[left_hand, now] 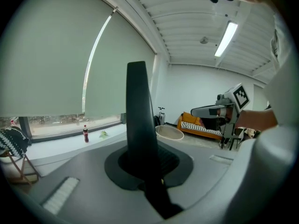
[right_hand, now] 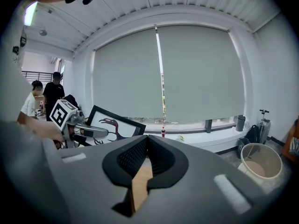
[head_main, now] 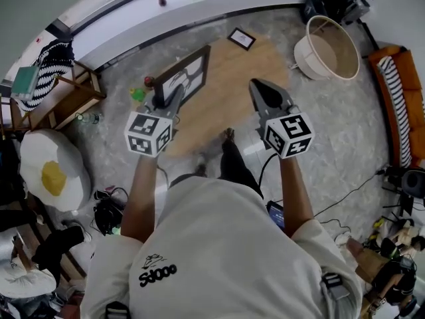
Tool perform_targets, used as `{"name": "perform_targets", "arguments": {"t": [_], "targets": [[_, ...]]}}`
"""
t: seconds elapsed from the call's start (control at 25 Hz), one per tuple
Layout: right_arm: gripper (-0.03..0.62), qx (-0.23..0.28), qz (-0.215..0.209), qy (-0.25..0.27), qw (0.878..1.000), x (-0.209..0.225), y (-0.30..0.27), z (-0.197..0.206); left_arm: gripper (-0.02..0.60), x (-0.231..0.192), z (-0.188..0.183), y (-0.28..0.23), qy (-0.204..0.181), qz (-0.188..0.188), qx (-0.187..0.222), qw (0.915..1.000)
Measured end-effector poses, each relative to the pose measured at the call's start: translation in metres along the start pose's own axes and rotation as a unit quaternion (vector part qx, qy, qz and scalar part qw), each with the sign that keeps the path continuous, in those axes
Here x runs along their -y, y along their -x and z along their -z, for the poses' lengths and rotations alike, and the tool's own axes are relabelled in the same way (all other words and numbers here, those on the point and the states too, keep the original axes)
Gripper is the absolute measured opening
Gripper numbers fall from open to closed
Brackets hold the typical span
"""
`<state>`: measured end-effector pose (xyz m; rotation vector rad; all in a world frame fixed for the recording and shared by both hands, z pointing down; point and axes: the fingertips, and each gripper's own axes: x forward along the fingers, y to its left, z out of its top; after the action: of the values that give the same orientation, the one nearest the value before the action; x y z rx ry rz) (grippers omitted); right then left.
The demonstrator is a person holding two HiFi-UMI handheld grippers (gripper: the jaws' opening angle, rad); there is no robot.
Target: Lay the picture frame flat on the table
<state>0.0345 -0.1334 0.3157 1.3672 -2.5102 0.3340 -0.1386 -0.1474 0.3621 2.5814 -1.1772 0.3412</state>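
A black picture frame [head_main: 186, 75] with a bird drawing stands tilted on its edge over the wooden table [head_main: 232, 72]. My left gripper [head_main: 165, 98] is shut on the frame's lower left corner. In the left gripper view the frame's dark edge [left_hand: 138, 106] rises straight up from between the jaws of the left gripper [left_hand: 147, 161]. My right gripper [head_main: 260, 86] hovers over the table to the right of the frame, shut with nothing in it. The right gripper view shows its tips [right_hand: 147, 143] touching, with the frame [right_hand: 117, 125] and the left gripper [right_hand: 88, 130] off to the left.
A small dark frame [head_main: 241, 38] lies flat at the table's far end. A white round basket [head_main: 329, 48] stands on the floor at the right, near an orange sofa [head_main: 398, 98]. To the left are a wooden chair [head_main: 66, 95], a green toy [head_main: 137, 93] and an egg-shaped cushion [head_main: 50, 171].
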Motion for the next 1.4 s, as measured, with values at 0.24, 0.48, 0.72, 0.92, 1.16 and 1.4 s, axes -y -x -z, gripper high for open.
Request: {"name": "perform_targets", "arguments": {"t": [0.24,0.48,0.72,0.92,1.16,1.4], "targets": [[0.003,-0.019,-0.016,-0.011,1.000,0.043,-0.021,0.008,0.028,-0.003,-0.001,-0.045,0.012,-0.010,-0.016,0.9998],[0.003,-0.040,-0.027,-0.019,0.999,0.082,-0.049,0.027,0.028,-0.012,0.014,-0.095,0.033,-0.012,-0.039,0.9986],[0.003,-0.063,-0.024,-0.042,0.997,0.121,-0.072,0.059,0.028,-0.024,0.048,-0.153,0.053,-0.009,-0.082,0.9952],[0.003,-0.087,-0.023,-0.061,0.994,0.151,-0.086,0.089,0.028,-0.030,0.077,-0.195,0.074,-0.006,-0.114,0.9906],[0.003,-0.111,-0.015,-0.081,0.990,0.182,-0.103,0.117,0.028,-0.039,0.106,-0.243,0.095,0.002,-0.149,0.9843],[0.003,-0.136,-0.013,-0.105,0.985,0.202,-0.118,0.155,0.028,-0.046,0.145,-0.279,0.118,0.006,-0.178,0.9770]]}}
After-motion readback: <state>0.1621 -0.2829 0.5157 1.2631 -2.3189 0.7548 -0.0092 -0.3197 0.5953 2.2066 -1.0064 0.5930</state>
